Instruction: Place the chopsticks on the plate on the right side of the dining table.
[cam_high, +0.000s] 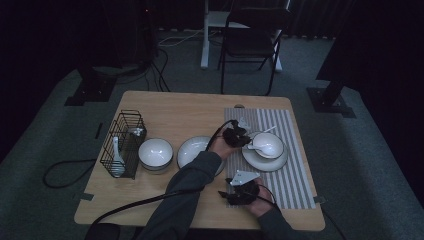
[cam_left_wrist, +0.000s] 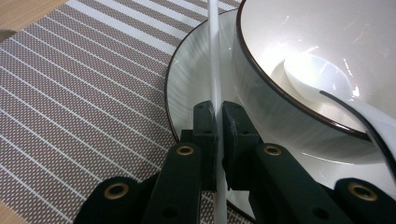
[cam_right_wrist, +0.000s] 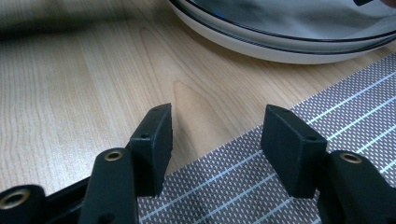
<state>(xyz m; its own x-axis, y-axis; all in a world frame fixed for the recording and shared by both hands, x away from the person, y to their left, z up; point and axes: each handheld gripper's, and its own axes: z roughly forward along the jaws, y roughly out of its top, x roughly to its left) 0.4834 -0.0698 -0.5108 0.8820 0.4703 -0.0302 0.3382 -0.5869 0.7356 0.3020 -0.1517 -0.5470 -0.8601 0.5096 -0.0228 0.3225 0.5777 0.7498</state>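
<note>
White ceramic spoon (cam_left_wrist: 215, 60) is what I am working with: its thin straight handle is running up between the jaws of my left gripper (cam_left_wrist: 217, 122), which are pressed together on it. In the high view the left gripper (cam_high: 235, 134) is sitting at the left edge of the white dark-rimmed bowl (cam_high: 268, 145), and the spoon (cam_high: 262, 145) is lying with its scoop inside that bowl and its handle angling out over the rim. The bowl is resting on a white dark-rimmed plate (cam_high: 265, 162), which is lying on the grey striped placemat (cam_high: 295, 175) on the right half of the wooden desk (cam_high: 185, 107).

In the left gripper view the handle's top is running off the upper edge, so I am not seeing its full length there. A pale rounded scoop (cam_left_wrist: 317, 79) is lying in the bowl (cam_left_wrist: 261, 102), and I cannot tell whether it belongs to the same handle. A dark-edged white shape at the right edge is cut off and I cannot make it out.

My right gripper (cam_right_wrist: 215, 140) is hovering with its jaws apart and nothing between them, over the placemat's edge (cam_right_wrist: 261, 186), near a stack of white plates (cam_right_wrist: 280, 37) whose far side is cut off. The room is dim, so fine detail is hard to read.
</note>
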